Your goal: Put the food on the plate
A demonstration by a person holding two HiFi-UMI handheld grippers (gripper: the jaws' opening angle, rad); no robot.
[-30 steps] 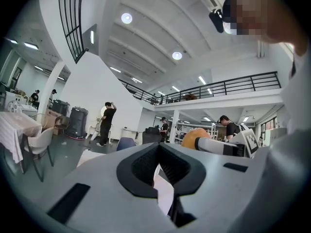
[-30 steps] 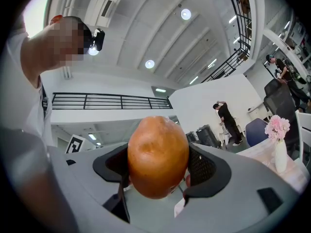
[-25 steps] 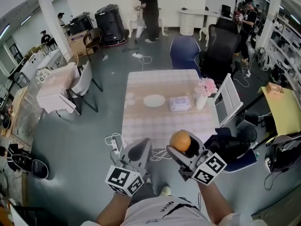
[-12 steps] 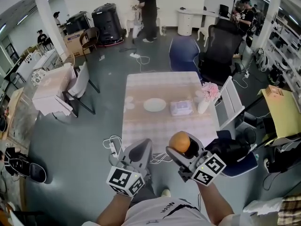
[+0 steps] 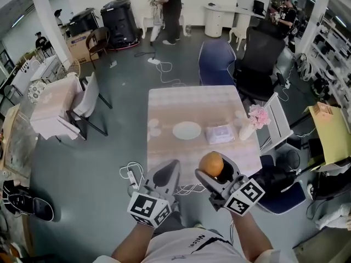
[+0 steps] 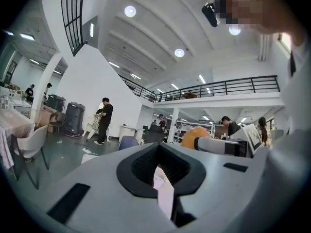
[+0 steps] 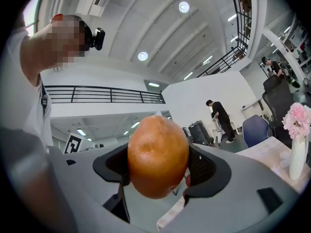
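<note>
Closer to bench [image 5: 192, 100] and plate [image 5: 186, 130] than before, with right hand-held gripper [image 5: 211, 169] clamped on food [image 5: 210, 163], left hand-held gripper [image 5: 166, 172] closed.

head view | desk [image 5: 164, 100] draws nearer, sits lower in frame | plate [image 5: 187, 130], wrapped pack [image 5: 219, 133], flower vase [image 5: 252, 122] shift down-right with it | near edge comes closer to left tool [image 5: 167, 171], right tool [image 5: 215, 167] with its orange food [image 5: 210, 162]

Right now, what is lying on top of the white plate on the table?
Nothing shows on the plate; its whole face is visible and bare. The orange food is clamped in the right gripper, away from the plate.
</note>
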